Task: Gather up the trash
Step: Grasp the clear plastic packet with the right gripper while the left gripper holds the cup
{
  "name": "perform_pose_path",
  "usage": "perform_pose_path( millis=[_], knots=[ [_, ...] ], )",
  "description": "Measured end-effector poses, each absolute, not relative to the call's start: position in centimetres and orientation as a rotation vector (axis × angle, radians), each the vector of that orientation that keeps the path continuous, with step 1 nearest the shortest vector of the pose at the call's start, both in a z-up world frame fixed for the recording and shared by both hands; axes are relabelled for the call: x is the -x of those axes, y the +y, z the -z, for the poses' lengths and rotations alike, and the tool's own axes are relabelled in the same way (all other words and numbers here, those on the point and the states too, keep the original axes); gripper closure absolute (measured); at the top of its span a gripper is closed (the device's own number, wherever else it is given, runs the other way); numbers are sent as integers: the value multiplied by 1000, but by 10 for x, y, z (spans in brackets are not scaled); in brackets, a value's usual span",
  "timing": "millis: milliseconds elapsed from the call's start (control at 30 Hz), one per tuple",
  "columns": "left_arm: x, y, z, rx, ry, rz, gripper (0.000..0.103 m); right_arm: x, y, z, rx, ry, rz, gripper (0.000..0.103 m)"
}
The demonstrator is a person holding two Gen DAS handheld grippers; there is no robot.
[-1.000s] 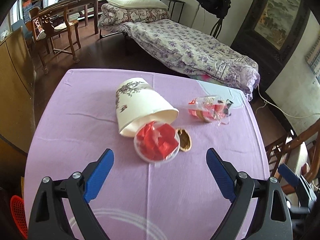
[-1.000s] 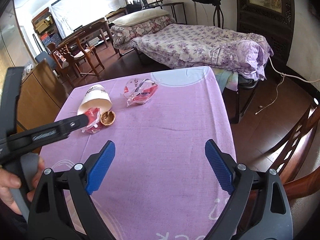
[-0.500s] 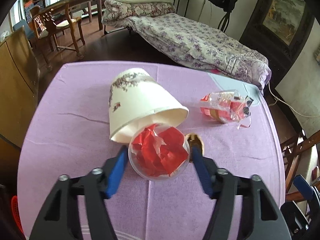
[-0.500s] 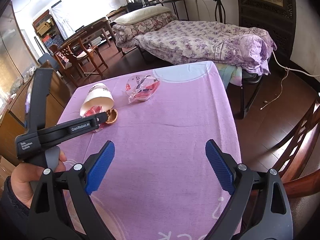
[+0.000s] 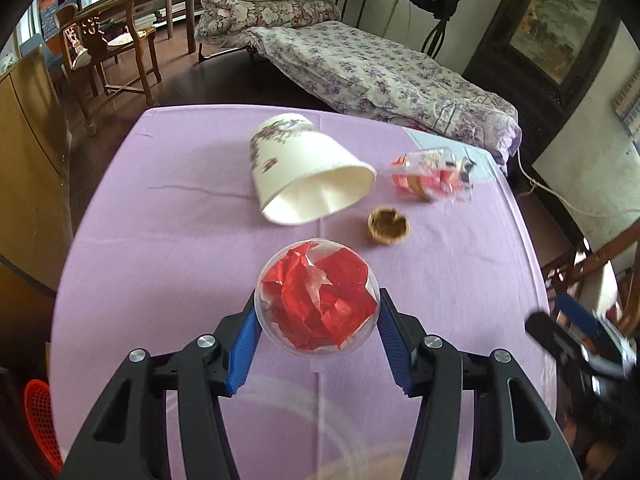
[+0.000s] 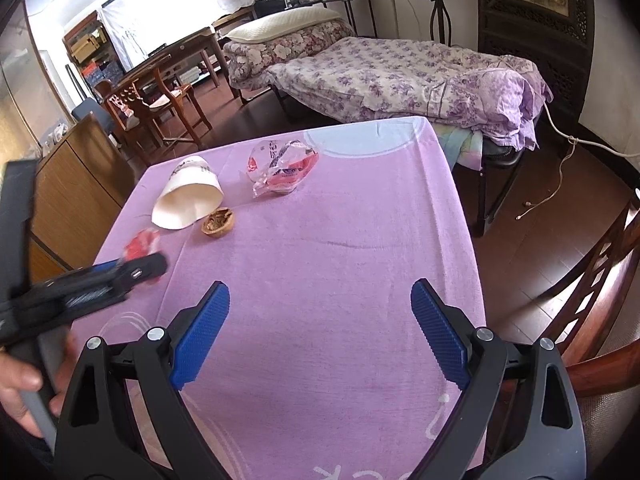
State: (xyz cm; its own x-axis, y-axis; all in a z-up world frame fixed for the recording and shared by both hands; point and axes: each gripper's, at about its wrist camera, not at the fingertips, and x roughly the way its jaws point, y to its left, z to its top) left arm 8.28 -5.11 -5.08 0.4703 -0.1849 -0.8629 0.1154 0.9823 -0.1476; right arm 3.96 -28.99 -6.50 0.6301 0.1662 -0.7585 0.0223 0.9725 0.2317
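Note:
My left gripper is shut on a clear plastic cup stuffed with red wrapper, held above the purple tablecloth; it also shows blurred in the right wrist view. A white paper cup lies tipped on its side beyond it. A walnut shell half sits to its right. A crumpled clear and red wrapper lies further right. My right gripper is open and empty over the near right part of the table.
A red mesh basket shows below the table's left edge. A wooden cabinet stands left of the table. A wooden chair stands at the right edge. A bed with floral bedding lies behind.
My left gripper closed on the plastic cup with red wrapper, then pulled it back away from the paper cup and lifted it. The right gripper stayed open.

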Motion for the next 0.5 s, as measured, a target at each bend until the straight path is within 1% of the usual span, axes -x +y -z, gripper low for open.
perform_pose_path(
  millis=[267,500],
  knots=[
    [-53,-19,37,89,1038,175,48,-42,-280,70,-198,896,-76,14],
    [-53,0,38,112,1024,182,48,-43,-273,72,-182,875,-71,14]
  ],
)
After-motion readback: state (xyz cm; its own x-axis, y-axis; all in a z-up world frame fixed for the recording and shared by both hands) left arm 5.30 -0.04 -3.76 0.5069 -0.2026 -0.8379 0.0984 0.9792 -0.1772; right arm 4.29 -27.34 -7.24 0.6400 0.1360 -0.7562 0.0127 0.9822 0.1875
